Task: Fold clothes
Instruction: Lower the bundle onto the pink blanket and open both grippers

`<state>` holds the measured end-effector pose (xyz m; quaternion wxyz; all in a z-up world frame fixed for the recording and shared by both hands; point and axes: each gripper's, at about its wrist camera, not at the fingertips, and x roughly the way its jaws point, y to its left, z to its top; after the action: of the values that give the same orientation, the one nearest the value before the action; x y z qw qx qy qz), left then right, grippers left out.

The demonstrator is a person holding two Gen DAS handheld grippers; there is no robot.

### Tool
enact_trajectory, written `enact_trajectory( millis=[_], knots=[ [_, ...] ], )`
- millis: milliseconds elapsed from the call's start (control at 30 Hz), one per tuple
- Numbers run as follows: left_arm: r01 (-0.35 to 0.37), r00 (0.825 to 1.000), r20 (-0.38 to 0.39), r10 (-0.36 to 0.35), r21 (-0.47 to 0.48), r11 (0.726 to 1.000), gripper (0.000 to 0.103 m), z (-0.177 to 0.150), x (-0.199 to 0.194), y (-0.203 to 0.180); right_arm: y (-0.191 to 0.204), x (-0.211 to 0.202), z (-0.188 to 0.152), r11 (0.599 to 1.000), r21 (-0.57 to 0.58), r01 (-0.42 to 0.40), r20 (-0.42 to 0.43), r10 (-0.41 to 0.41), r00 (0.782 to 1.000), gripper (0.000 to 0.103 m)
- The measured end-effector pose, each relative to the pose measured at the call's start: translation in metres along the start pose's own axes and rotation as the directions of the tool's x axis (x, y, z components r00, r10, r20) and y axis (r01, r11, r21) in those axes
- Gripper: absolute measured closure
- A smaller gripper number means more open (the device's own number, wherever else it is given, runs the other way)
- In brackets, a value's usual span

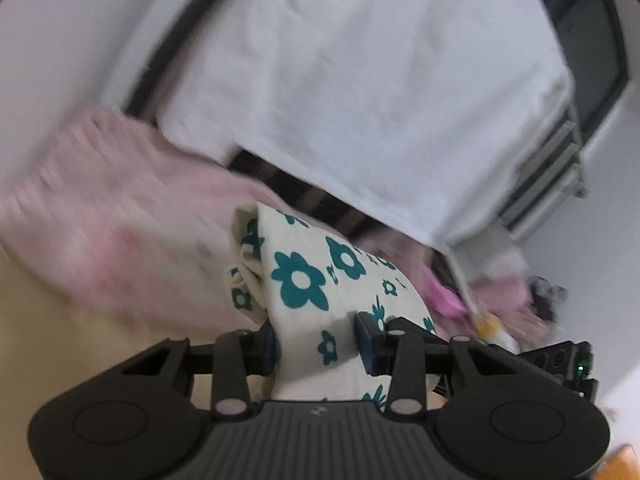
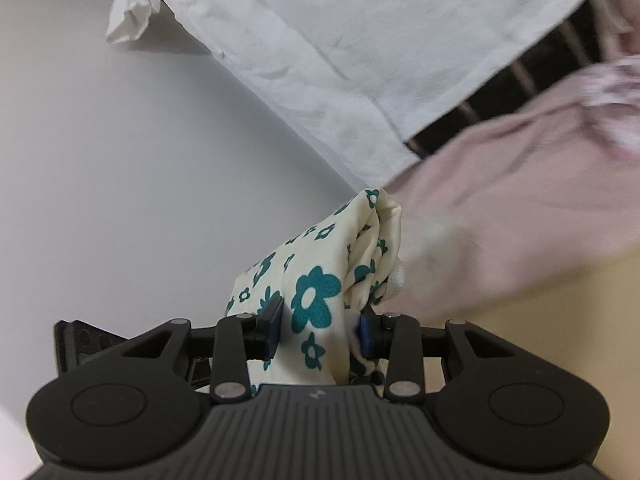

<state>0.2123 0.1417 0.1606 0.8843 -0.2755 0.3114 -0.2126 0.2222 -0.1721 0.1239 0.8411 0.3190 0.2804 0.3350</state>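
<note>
A cream cloth with teal flowers hangs bunched between two grippers, the left gripper and right gripper each clamped on it; pink fabric and a white sheet lie beyond.

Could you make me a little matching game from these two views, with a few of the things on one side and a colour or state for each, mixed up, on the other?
Things:
1. floral cloth
2. white sheet
3. pink garment
4. left gripper

Colour or state:
A. pale pink, lying blurred beside the grippers
B. cream with teal flowers, bunched up
C. black, with blue pads pressed on fabric
D. plain white, draped in the background

Right pairs: 1-B, 2-D, 3-A, 4-C
</note>
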Motion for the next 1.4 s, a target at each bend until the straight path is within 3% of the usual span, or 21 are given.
enact_trajectory(
  millis=[200, 367, 467, 567, 633, 667, 733, 767, 800, 867, 933, 967, 1067, 1133, 1200, 1300, 1400],
  knots=[
    [-0.100, 0.995, 0.005, 0.101, -0.068, 0.993, 0.065, 0.055, 0.036, 0.087, -0.018, 0.132, 0.021, 0.997, 0.072, -0.005, -0.054, 0.009, 0.998, 0.068],
    [-0.205, 0.979, 0.006, 0.206, -0.099, 0.974, 0.065, 0.054, 0.079, 0.146, -0.039, 0.212, 0.006, 0.995, 0.056, 0.088, -0.107, -0.082, 0.991, 0.068],
    [-0.286, 0.958, -0.006, 0.286, -0.019, 0.958, 0.058, 0.038, 0.103, 0.161, -0.056, 0.243, -0.015, 0.986, 0.008, 0.169, -0.141, -0.166, 0.976, 0.067],
    [-0.295, 0.954, 0.072, 0.291, 0.041, 0.955, 0.051, 0.028, 0.100, 0.157, -0.058, 0.241, -0.034, 0.983, -0.089, 0.158, -0.058, -0.164, 0.985, 0.060],
    [-0.340, 0.937, 0.119, 0.329, 0.093, 0.936, 0.051, 0.028, 0.090, 0.143, -0.054, 0.236, -0.034, 0.977, -0.126, 0.173, -0.042, -0.179, 0.983, 0.046],
    [-0.370, 0.924, 0.152, 0.351, 0.122, 0.921, 0.051, 0.027, 0.084, 0.135, -0.050, 0.232, -0.032, 0.973, -0.140, 0.183, -0.039, -0.190, 0.981, 0.040],
    [-0.455, 0.875, 0.268, 0.403, 0.173, 0.873, 0.052, 0.024, 0.070, 0.112, -0.040, 0.216, -0.023, 0.956, -0.189, 0.225, 0.020, -0.225, 0.974, 0.040],
    [-0.483, 0.852, 0.319, 0.414, 0.175, 0.858, 0.053, 0.024, 0.064, 0.102, -0.034, 0.207, -0.018, 0.940, -0.221, 0.261, 0.066, -0.253, 0.965, 0.042],
    [-0.501, 0.834, 0.361, 0.418, 0.175, 0.848, 0.055, 0.024, 0.060, 0.092, -0.027, 0.198, -0.013, 0.921, -0.251, 0.298, 0.113, -0.278, 0.954, 0.053],
    [-0.512, 0.817, 0.405, 0.411, 0.181, 0.840, 0.064, 0.024, 0.060, 0.081, -0.011, 0.191, -0.010, 0.886, -0.331, 0.324, 0.174, -0.280, 0.944, 0.081],
    [-0.525, 0.818, 0.386, 0.426, 0.202, 0.827, 0.089, 0.026, 0.075, 0.081, 0.003, 0.199, -0.011, 0.857, -0.410, 0.312, 0.167, -0.266, 0.950, 0.090],
    [-0.535, 0.817, 0.361, 0.450, 0.184, 0.824, 0.092, 0.026, 0.085, 0.088, 0.006, 0.210, -0.012, 0.851, -0.430, 0.302, 0.147, -0.263, 0.953, 0.092],
    [-0.564, 0.815, 0.276, 0.510, 0.178, 0.806, 0.093, 0.014, 0.115, 0.116, 0.005, 0.246, -0.026, 0.818, -0.472, 0.328, 0.095, -0.322, 0.942, 0.093],
    [-0.580, 0.806, 0.289, 0.517, 0.213, 0.786, 0.093, 0.005, 0.122, 0.120, -0.007, 0.262, -0.039, 0.809, -0.478, 0.341, 0.070, -0.352, 0.933, 0.093],
    [-0.579, 0.806, 0.290, 0.516, 0.206, 0.789, 0.093, 0.013, 0.114, 0.113, -0.006, 0.265, -0.044, 0.791, -0.498, 0.355, 0.096, -0.356, 0.929, 0.093],
    [-0.562, 0.802, 0.359, 0.478, 0.177, 0.808, 0.092, 0.023, 0.082, 0.087, 0.018, 0.232, -0.033, 0.793, -0.508, 0.337, 0.152, -0.303, 0.941, 0.092],
    [-0.539, 0.804, 0.403, 0.438, 0.180, 0.823, 0.083, 0.030, 0.046, 0.050, 0.045, 0.180, -0.020, 0.782, -0.520, 0.344, 0.242, -0.251, 0.937, 0.090]
  ],
)
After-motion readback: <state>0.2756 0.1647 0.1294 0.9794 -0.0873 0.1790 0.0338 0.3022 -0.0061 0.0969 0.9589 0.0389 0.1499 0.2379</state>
